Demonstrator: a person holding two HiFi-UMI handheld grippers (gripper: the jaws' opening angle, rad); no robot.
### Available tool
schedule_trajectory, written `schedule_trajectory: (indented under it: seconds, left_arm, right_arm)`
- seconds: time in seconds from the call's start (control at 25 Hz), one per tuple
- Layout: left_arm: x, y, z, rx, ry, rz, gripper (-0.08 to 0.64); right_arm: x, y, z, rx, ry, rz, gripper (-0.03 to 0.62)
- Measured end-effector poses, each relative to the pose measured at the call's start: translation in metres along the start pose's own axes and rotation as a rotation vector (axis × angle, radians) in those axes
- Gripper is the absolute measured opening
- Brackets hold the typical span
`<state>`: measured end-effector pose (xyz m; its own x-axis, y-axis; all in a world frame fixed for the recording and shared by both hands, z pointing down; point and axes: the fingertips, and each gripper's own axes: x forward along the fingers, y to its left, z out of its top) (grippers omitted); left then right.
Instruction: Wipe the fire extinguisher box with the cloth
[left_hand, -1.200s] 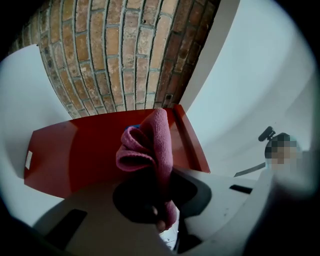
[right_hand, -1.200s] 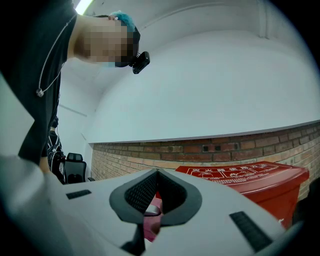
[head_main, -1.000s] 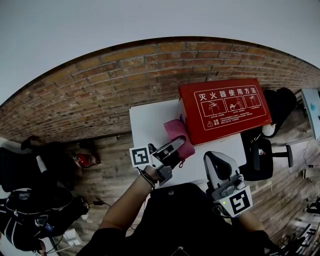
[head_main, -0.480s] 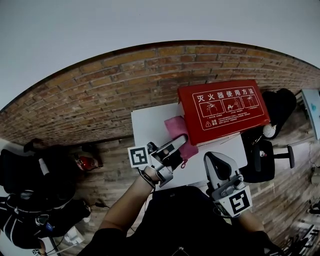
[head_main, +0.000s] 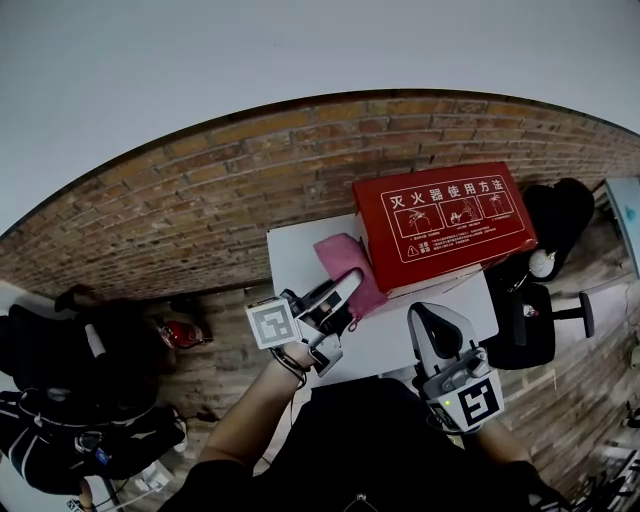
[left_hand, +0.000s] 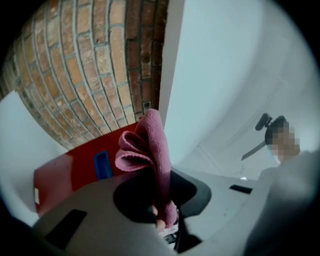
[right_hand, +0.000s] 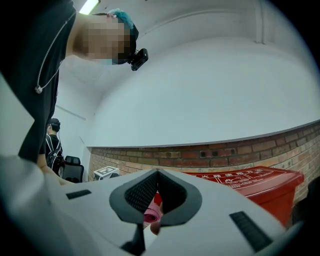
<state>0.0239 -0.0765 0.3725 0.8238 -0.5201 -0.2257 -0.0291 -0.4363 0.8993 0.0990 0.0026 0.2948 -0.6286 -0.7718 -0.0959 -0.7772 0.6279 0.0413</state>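
Head view: white table (head_main: 296, 248), brick wall (head_main: 200, 200); left hand-held gripper (head_main: 349, 281) pinches cloth (head_main: 343, 254), right hand-held gripper (head_main: 426, 319) closed.

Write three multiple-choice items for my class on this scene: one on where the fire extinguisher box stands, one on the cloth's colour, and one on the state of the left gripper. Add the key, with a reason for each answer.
1. Where does the fire extinguisher box stand?
A. on the floor
B. on the white table
C. on a chair

2. What colour is the cloth?
A. pink
B. blue
C. yellow

3. What is the state of the left gripper?
A. open and empty
B. shut on a bottle
C. shut on the cloth

Key:
1 B, the head view shows the red box resting on the table top.
2 A, the cloth shows pink in every view.
3 C, the left gripper view shows the jaws pinching the cloth.
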Motion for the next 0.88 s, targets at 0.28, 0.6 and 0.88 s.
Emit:
schedule_trajectory:
  seconds: [0.28,0.6,0.88]
  left_arm:
    - [-0.026,-0.027,0.018,0.469,-0.021,0.189,0.094]
    - [-0.054,-0.075,0.017,0.975,-0.077,0.337,0.094]
    - [-0.068,-0.092,0.006,1.121,-0.082,0.389,0.093]
  right_arm:
    - [0.008,0.002,-0.007,0.042,0.03,0.014,0.02]
    - [0.022,0.006,-0.006,0.041,0.013,0.034,0.02]
    - [0.028,0.003,-0.006,0.003,-0.008,0.033,0.02]
